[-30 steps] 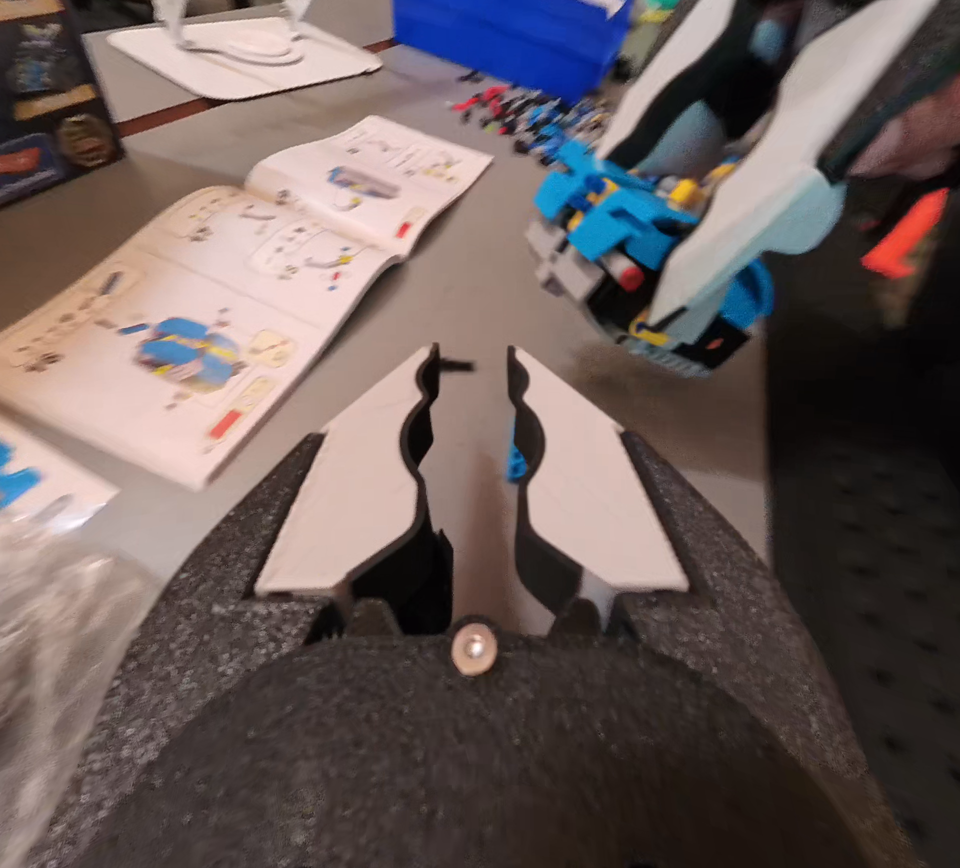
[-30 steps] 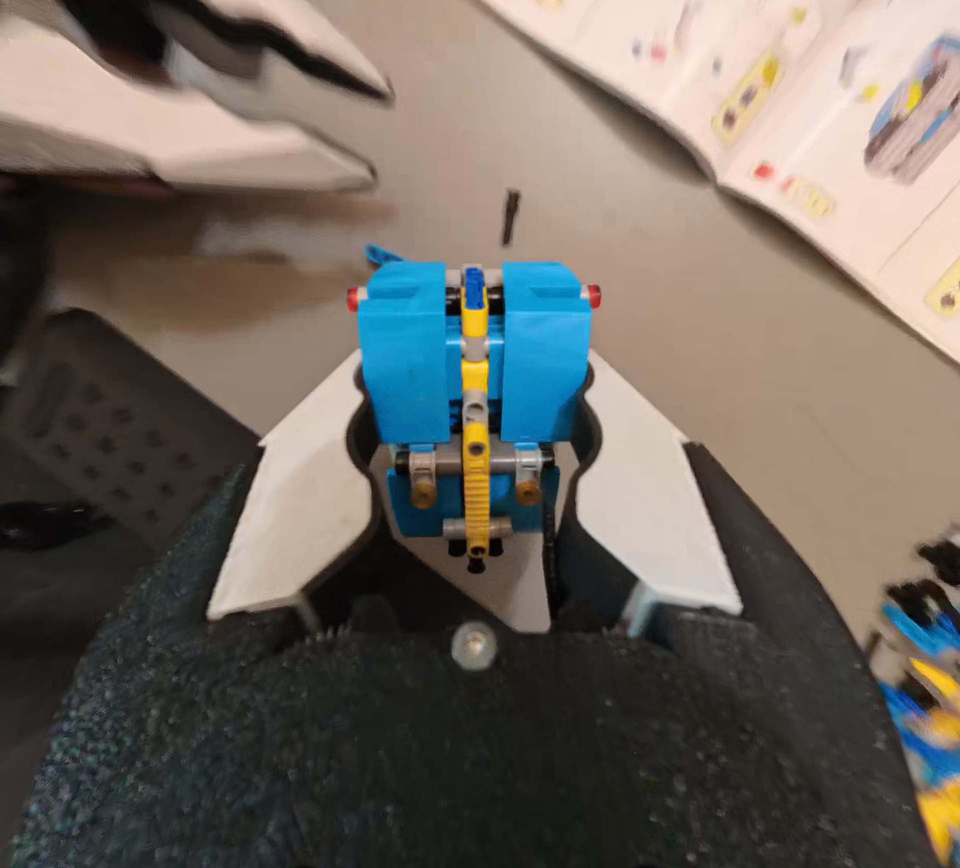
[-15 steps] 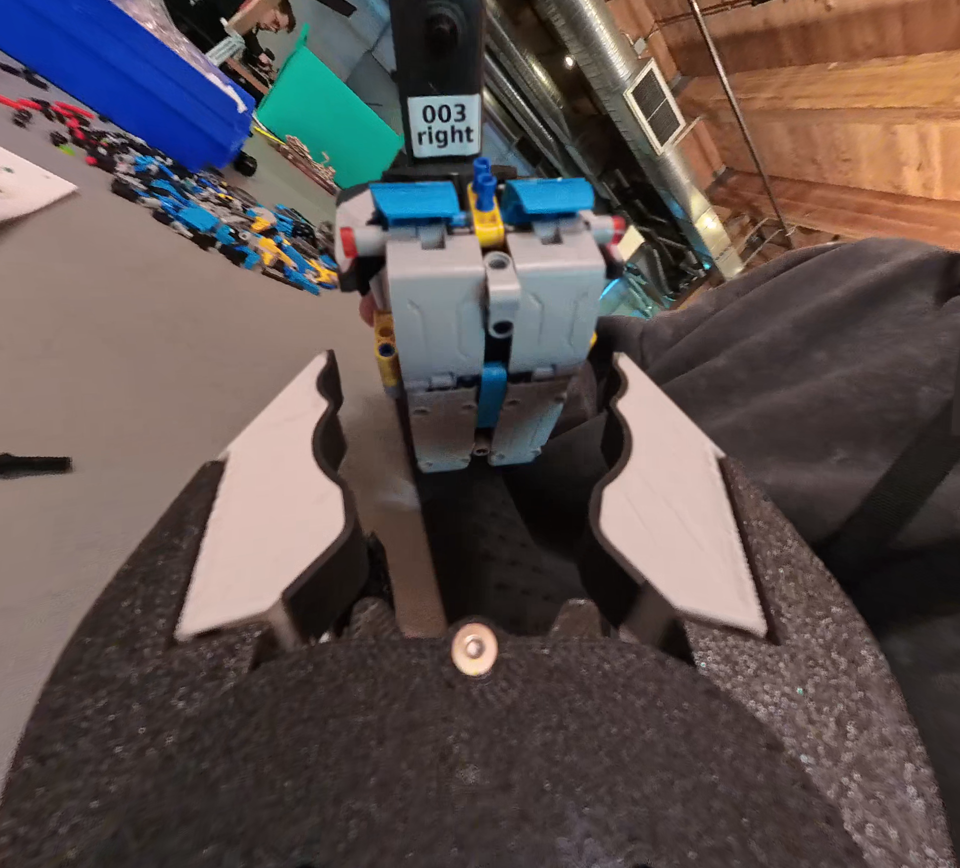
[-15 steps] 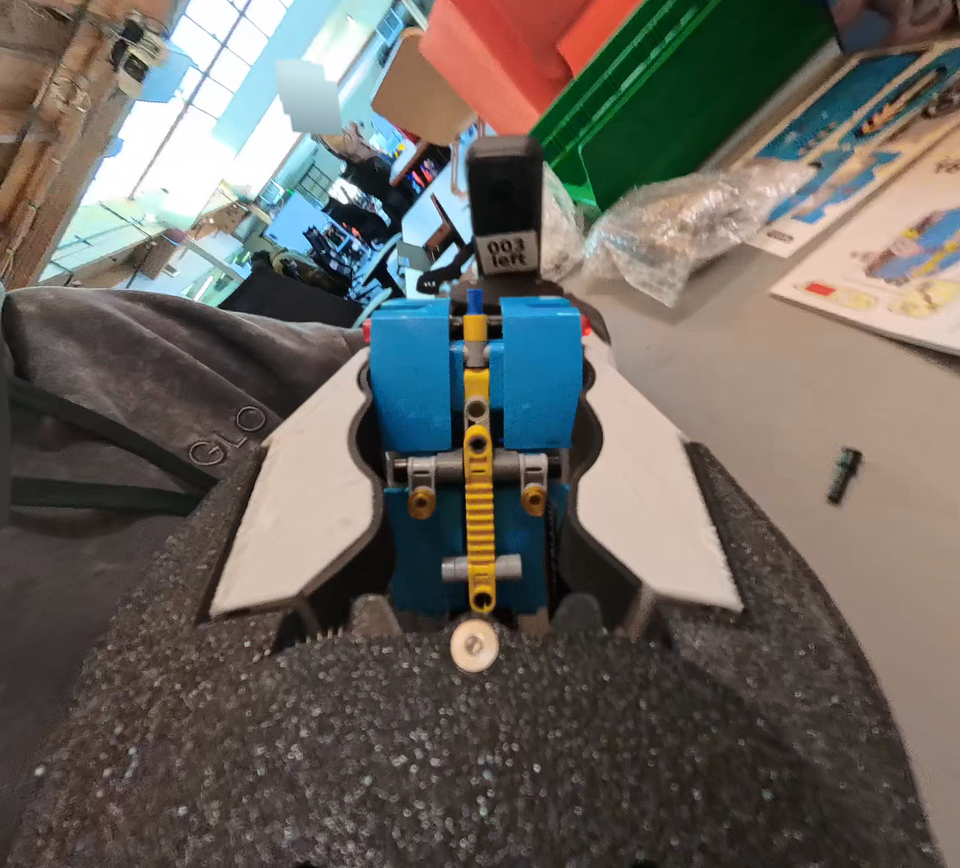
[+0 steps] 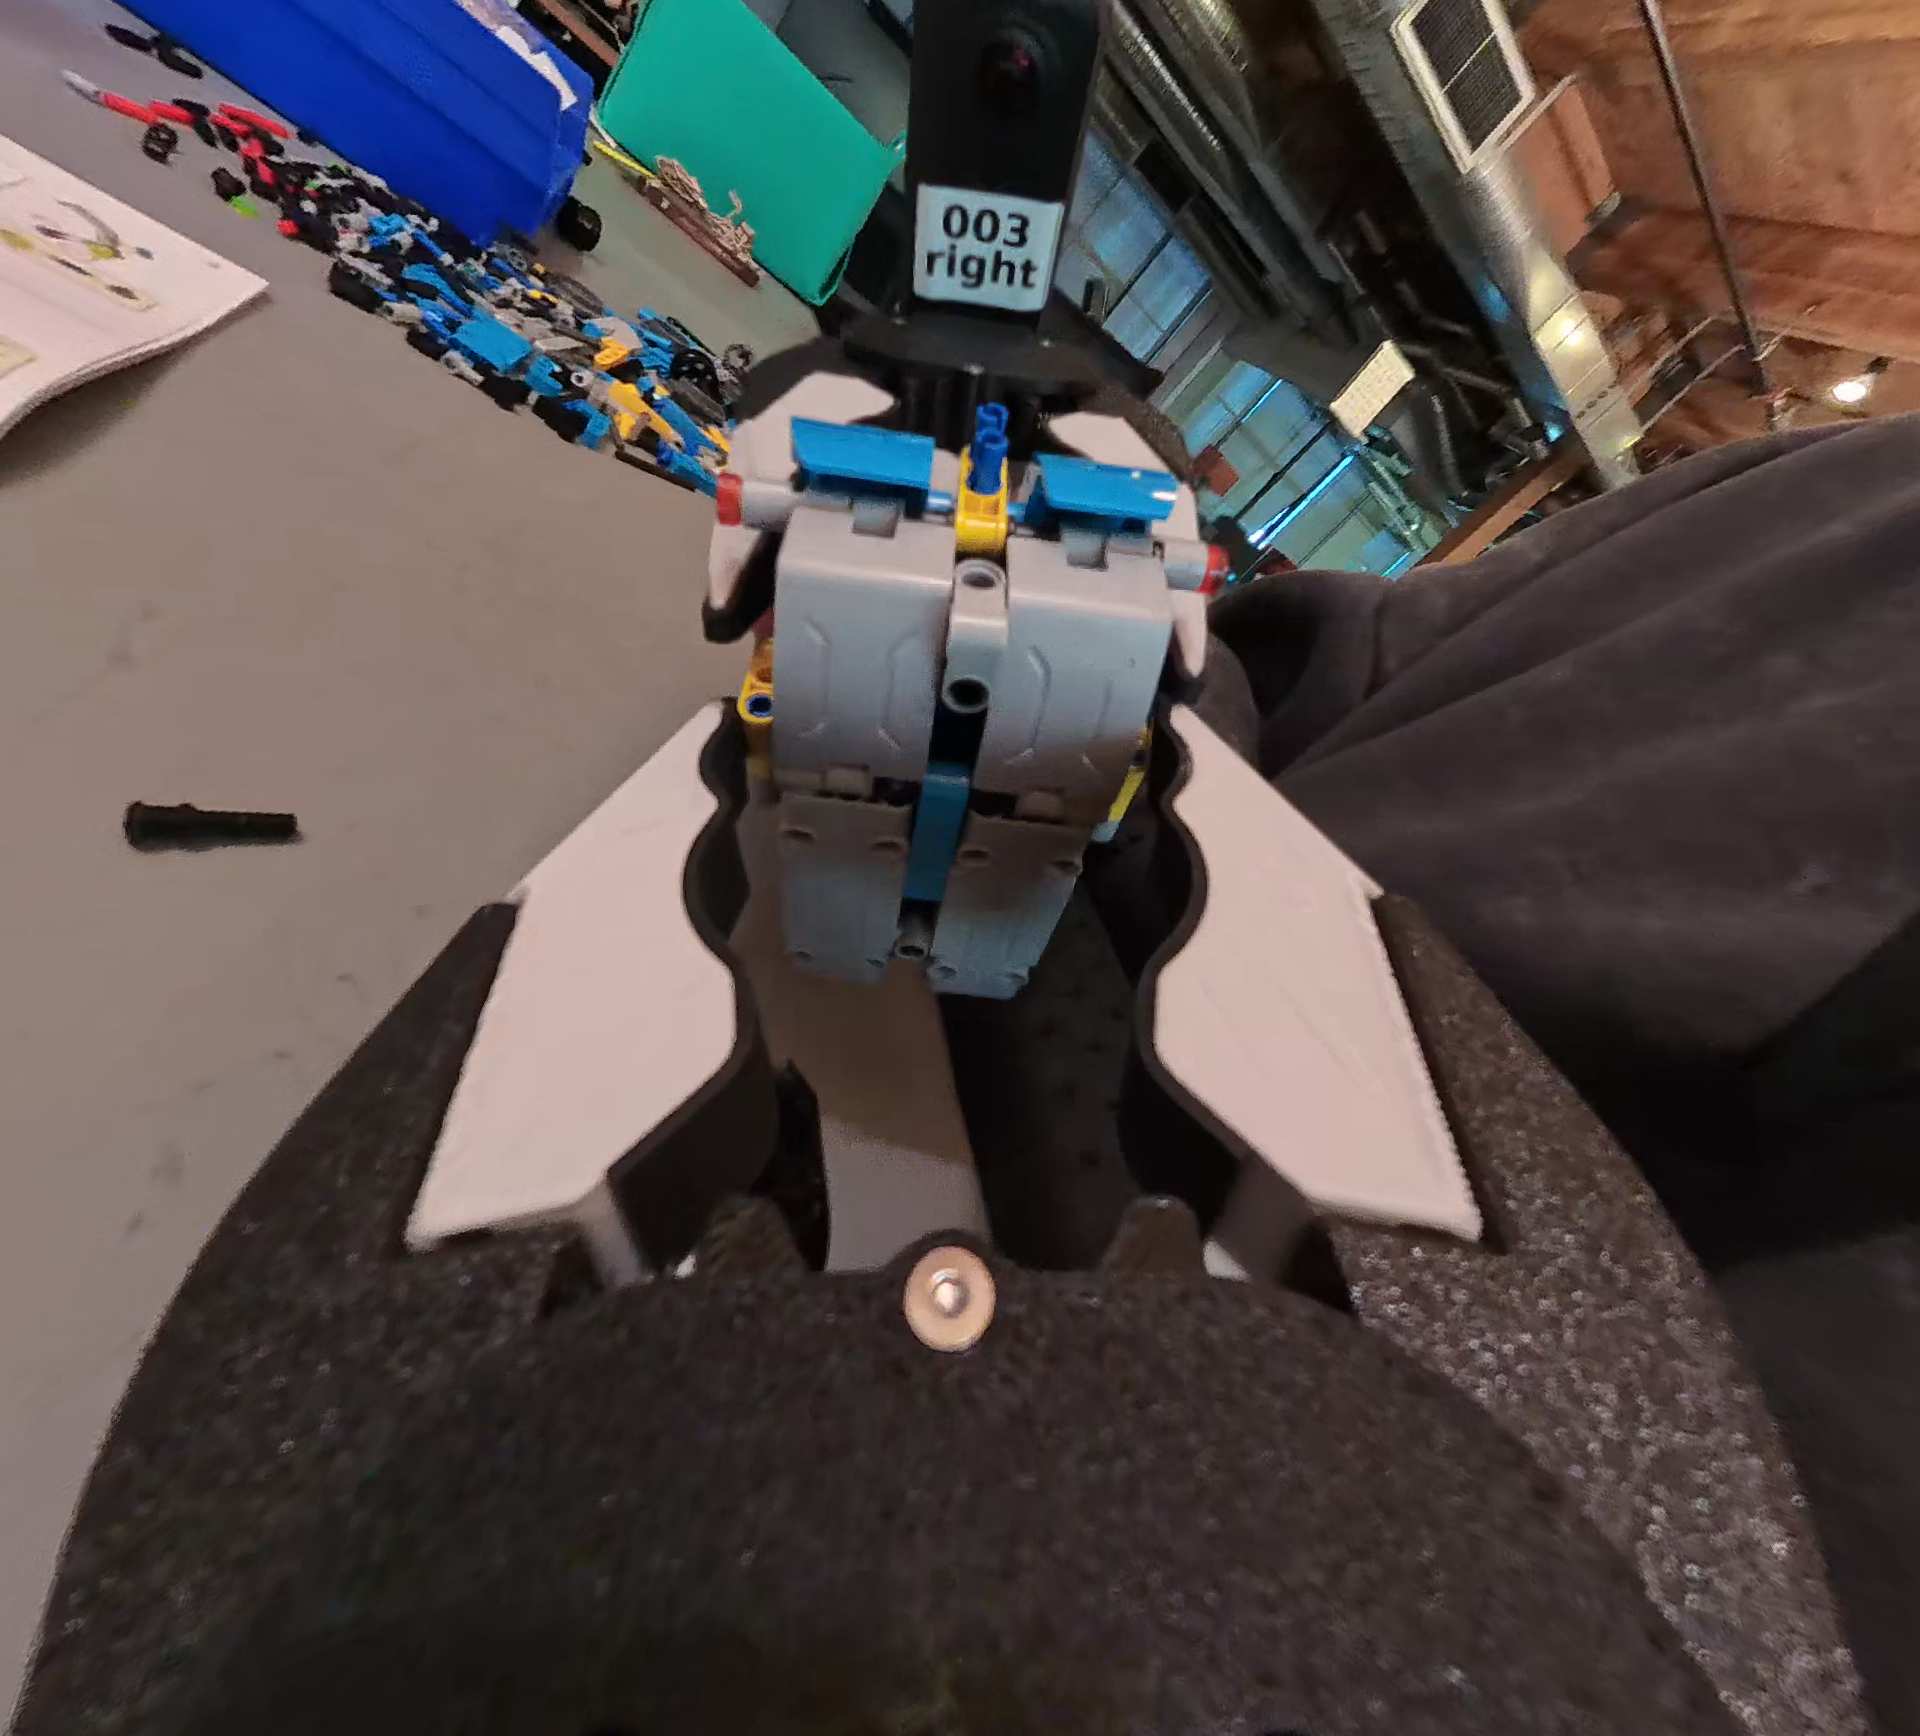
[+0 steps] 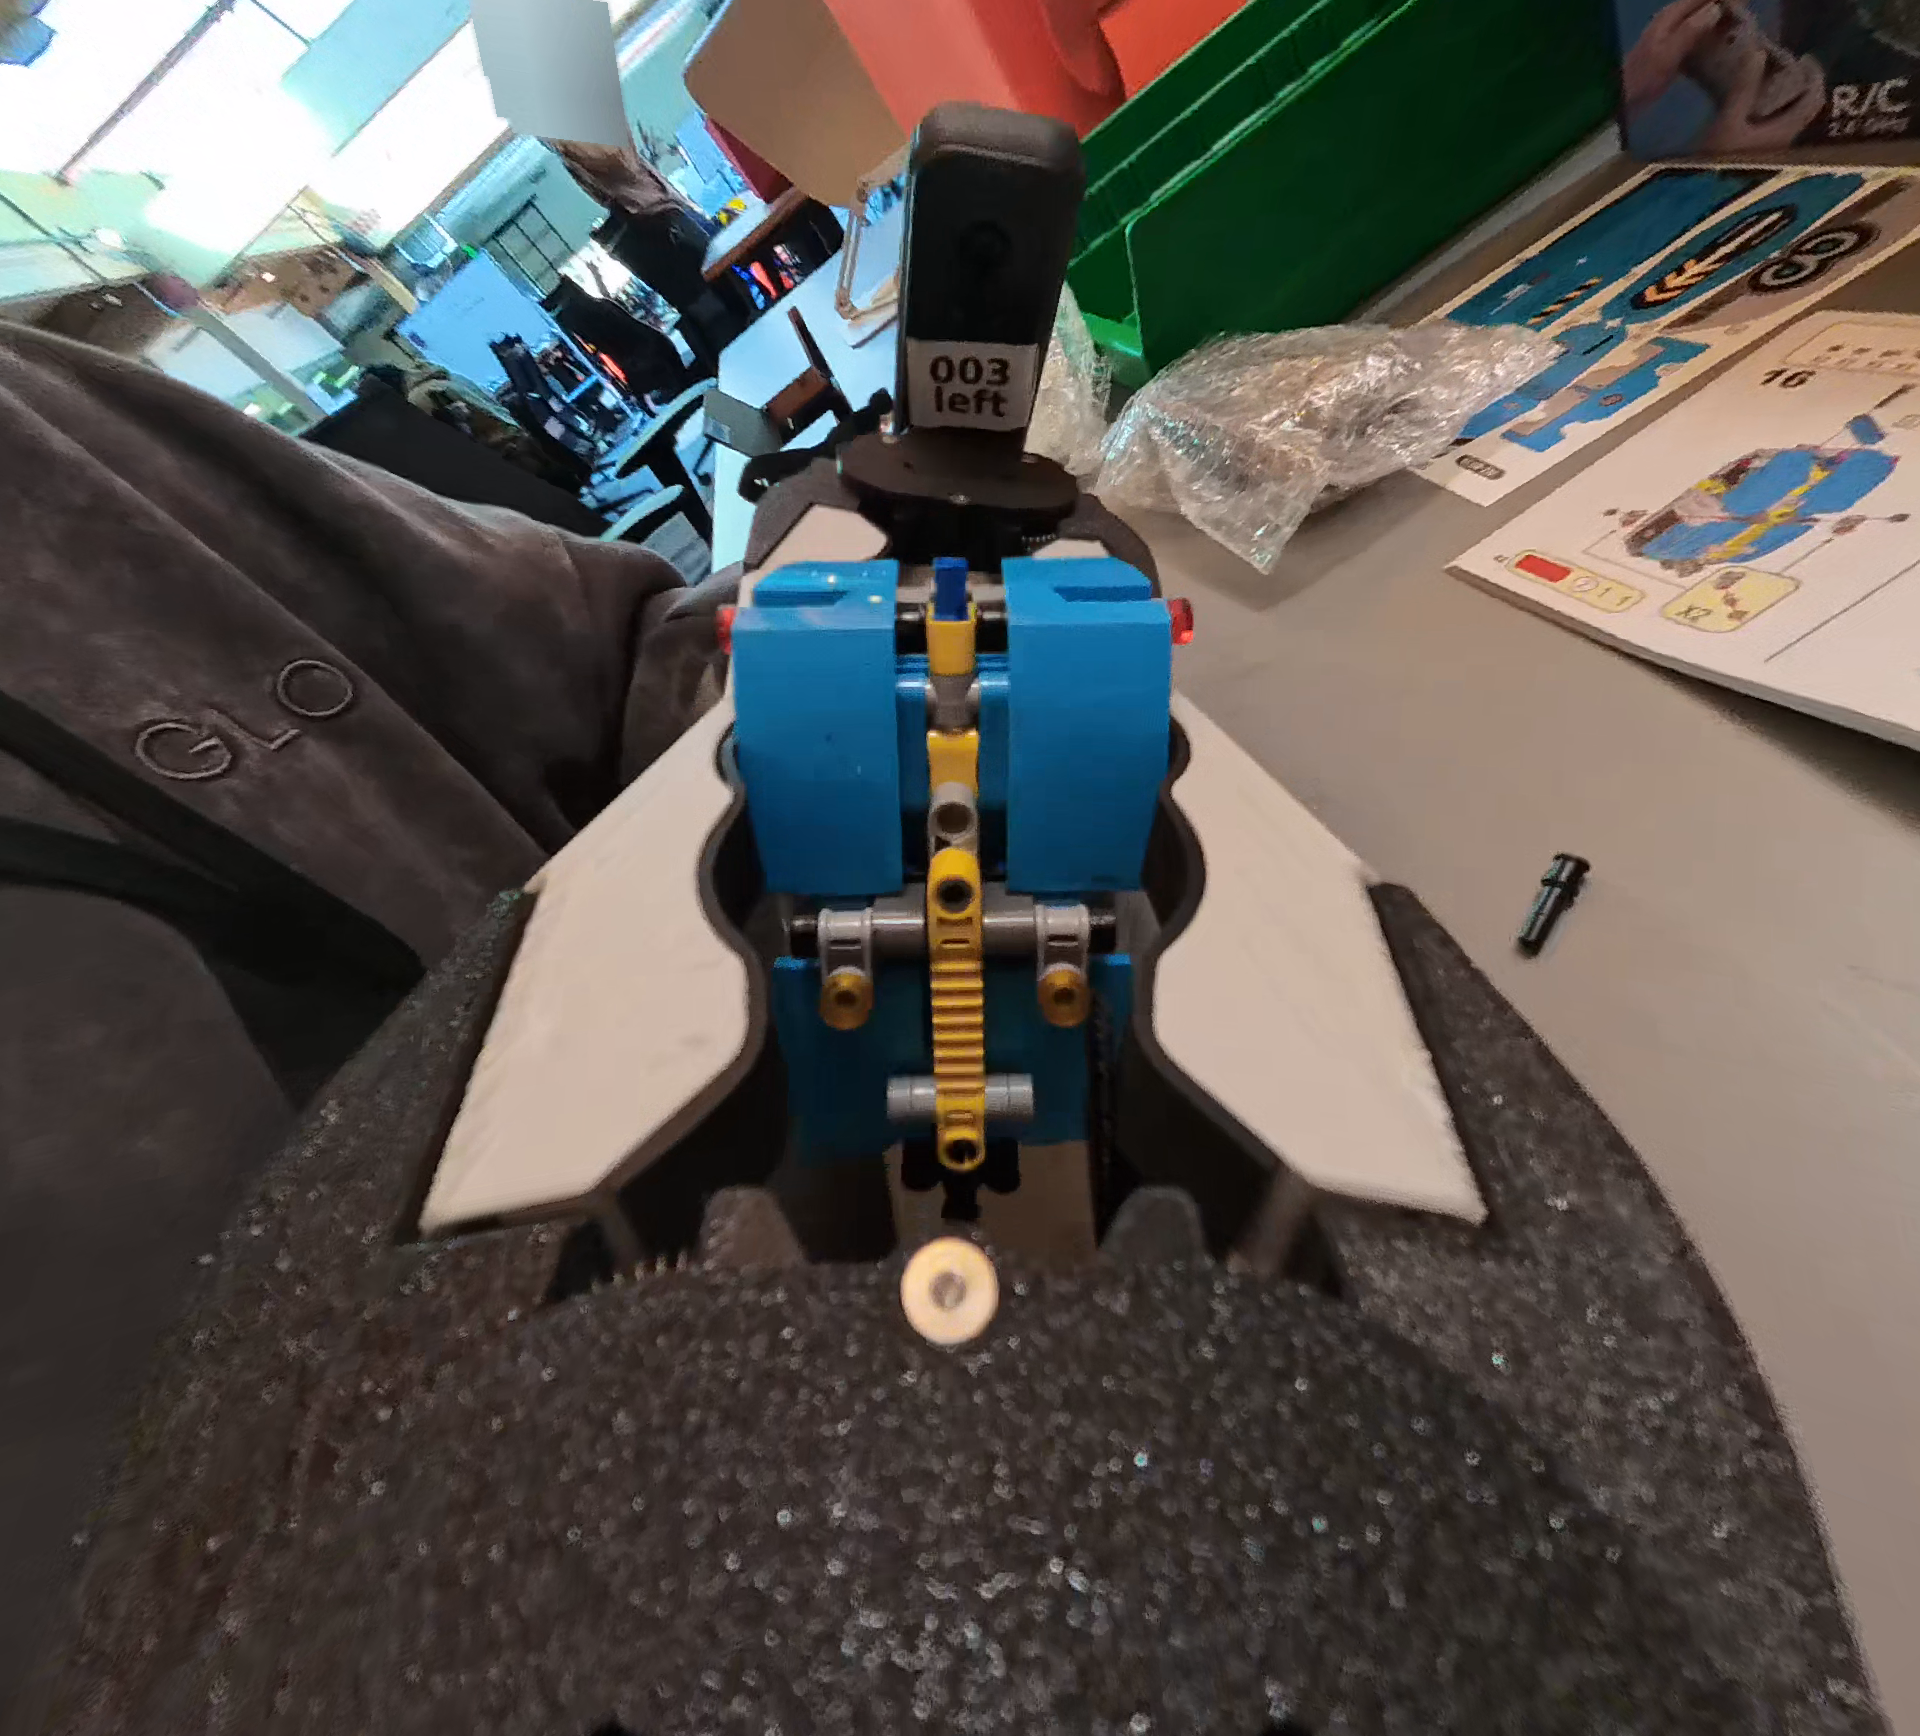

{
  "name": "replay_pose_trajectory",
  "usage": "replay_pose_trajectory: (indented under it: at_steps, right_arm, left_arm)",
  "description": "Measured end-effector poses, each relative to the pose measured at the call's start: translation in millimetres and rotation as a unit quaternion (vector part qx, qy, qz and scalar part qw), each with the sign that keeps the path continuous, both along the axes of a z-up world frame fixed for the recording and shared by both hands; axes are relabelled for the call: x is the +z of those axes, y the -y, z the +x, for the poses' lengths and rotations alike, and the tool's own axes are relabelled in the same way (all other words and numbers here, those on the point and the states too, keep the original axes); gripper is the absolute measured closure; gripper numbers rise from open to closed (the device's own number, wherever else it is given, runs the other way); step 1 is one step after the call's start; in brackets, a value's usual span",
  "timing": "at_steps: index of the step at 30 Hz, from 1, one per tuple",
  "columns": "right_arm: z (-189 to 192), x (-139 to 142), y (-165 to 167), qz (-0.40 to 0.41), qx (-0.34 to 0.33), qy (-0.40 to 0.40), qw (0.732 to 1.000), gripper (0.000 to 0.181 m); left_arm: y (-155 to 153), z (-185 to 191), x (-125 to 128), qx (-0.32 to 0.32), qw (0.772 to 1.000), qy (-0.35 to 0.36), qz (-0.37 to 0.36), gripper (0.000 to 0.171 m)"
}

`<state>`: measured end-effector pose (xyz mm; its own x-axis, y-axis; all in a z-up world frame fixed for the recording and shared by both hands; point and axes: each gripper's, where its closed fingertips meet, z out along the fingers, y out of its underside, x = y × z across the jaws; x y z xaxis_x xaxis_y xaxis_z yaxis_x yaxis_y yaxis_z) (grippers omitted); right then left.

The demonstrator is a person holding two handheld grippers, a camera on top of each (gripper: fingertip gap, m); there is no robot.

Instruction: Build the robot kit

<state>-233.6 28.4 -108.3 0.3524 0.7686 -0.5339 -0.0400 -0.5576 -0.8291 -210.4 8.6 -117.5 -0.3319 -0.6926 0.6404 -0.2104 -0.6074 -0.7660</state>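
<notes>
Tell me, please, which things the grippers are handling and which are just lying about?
Handled:
- model, clamped in the right gripper
- left gripper, open, its fingers flanking the model's other end

Lying about:
- black pin
- loose bricks
- booklet
- plastic bag
- blue bin
- green bin
</notes>
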Motion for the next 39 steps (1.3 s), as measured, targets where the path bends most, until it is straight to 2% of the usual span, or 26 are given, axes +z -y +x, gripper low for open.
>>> replay_pose_trajectory:
  at_steps: [3, 10, 15, 20, 24, 28, 30, 39]
  right_arm:
    - [2.0, -7.9, 7.3, 0.008, 0.016, -0.01, 1.0, 0.107]
    - [8.7, -31.8, 19.0, 0.061, 0.042, 0.072, 0.995, 0.108]
    - [14.5, -32.6, 26.5, 0.076, 0.053, 0.068, 0.993, 0.108]
    - [17.3, -33.3, 33.2, 0.112, 0.061, 0.07, 0.989, 0.107]
    - [26.6, -36.4, 37.8, 0.128, 0.057, 0.085, 0.987, 0.108]
    - [23.1, -36.2, 40.8, 0.145, 0.064, 0.094, 0.983, 0.108]
    - [18.0, -36.6, 43.5, 0.159, 0.077, 0.103, 0.979, 0.108]
    - [14.1, -37.2, 46.3, 0.174, 0.084, 0.112, 0.975, 0.108]
  left_arm:
    - [5.1, 1.0, -7.7, -0.006, 0.999, -0.02, 0.037, 0.095]
    - [11.8, 3.4, -31.3, 0.0, 0.984, -0.07, 0.166, 0.097]
    - [15.4, 4.9, -29.5, -0.007, 0.986, -0.062, 0.154, 0.099]
    - [20.4, 6.6, -29.5, -0.007, 0.983, -0.058, 0.174, 0.098]
    - [11.5, 3.8, -12.6, 0.023, 0.985, -0.012, 0.17, 0.097]
    - [22.6, 8.3, -9.5, 0.029, 0.968, 0.01, 0.248, 0.099]
    - [27.0, 8.9, -12.1, 0.026, 0.96, 0.013, 0.279, 0.109]
    - [31.8, 9.4, -16.7, 0.03, 0.954, -0.002, 0.3, 0.107]
